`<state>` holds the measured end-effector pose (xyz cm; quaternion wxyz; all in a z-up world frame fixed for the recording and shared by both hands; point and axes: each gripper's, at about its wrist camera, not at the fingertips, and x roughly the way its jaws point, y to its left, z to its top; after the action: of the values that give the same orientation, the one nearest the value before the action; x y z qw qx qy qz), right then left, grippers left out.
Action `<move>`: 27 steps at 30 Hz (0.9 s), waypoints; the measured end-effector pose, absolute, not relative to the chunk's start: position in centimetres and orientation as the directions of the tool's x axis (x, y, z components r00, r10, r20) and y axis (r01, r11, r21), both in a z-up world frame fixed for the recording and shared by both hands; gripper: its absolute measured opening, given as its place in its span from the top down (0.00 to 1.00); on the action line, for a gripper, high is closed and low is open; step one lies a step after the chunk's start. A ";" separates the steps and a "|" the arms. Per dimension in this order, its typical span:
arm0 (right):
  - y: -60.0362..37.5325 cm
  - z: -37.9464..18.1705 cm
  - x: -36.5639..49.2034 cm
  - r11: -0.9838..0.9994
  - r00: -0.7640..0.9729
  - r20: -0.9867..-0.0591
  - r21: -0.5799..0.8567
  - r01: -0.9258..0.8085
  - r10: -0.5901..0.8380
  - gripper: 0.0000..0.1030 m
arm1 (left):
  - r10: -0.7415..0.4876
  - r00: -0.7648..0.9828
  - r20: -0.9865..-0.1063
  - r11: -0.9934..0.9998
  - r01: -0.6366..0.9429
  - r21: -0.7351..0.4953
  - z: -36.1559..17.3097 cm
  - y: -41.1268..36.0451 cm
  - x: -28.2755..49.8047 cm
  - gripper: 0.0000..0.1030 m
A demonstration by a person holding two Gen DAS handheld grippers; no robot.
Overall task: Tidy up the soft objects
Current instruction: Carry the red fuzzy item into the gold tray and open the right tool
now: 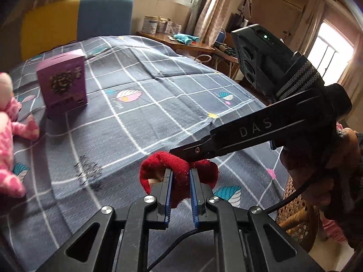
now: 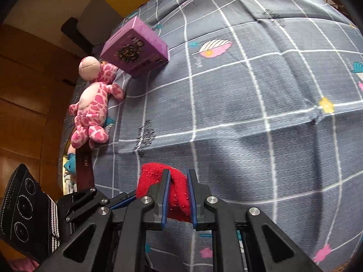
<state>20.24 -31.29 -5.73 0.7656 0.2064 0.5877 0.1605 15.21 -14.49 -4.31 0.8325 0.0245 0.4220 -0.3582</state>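
Both tools grip one red cloth (image 1: pixel 179 176) above the bed (image 1: pixel 147 113).
Left tool (image 1: pixel 180 181) and right tool (image 2: pixel 178 188) are each clamped on it.

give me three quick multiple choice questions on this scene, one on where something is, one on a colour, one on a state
1. Where is the pink plush toy relative to the purple box?
A. on top of it
B. lying beside it near the bed's edge
C. inside it

2. What colour is the soft cloth held between the grippers?
A. red
B. green
C. white

3. What state is the left gripper in?
A. wide open above the bed
B. resting on the box
C. shut on the cloth

Answers:
1. B, the right wrist view shows the toy lying flat on the checked bedsheet next to the upright box.
2. A, both views show fuzzy red fabric.
3. C, its blue-padded fingers pinch the cloth, and the right gripper grips it too.
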 end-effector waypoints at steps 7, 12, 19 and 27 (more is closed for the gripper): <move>-24.1 -9.3 19.8 0.837 0.148 -0.824 0.542 -0.076 0.547 0.82 | -0.484 0.407 -0.775 0.829 0.498 -0.256 -8.1 -8.1 14.1 0.87; -22.9 -10.4 19.3 0.841 0.114 -0.833 0.533 -0.092 0.541 0.69 | -0.490 0.407 -0.771 0.837 0.467 -0.285 -9.6 -7.4 14.1 0.85; -24.4 -10.5 18.4 0.844 0.127 -0.835 0.532 -0.059 0.535 0.68 | -0.483 0.414 -0.772 0.840 0.467 -0.275 -10.0 -8.1 13.6 0.75; -23.6 -10.6 18.4 0.880 0.130 -0.871 0.463 -0.102 0.474 0.87 | -0.436 0.463 -0.772 0.855 0.481 -0.194 -9.6 -8.7 12.5 0.85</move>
<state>18.39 -23.57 -10.60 0.7371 0.1476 0.6300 0.1951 12.48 -8.74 -9.60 0.8549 0.0256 0.4434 -0.2681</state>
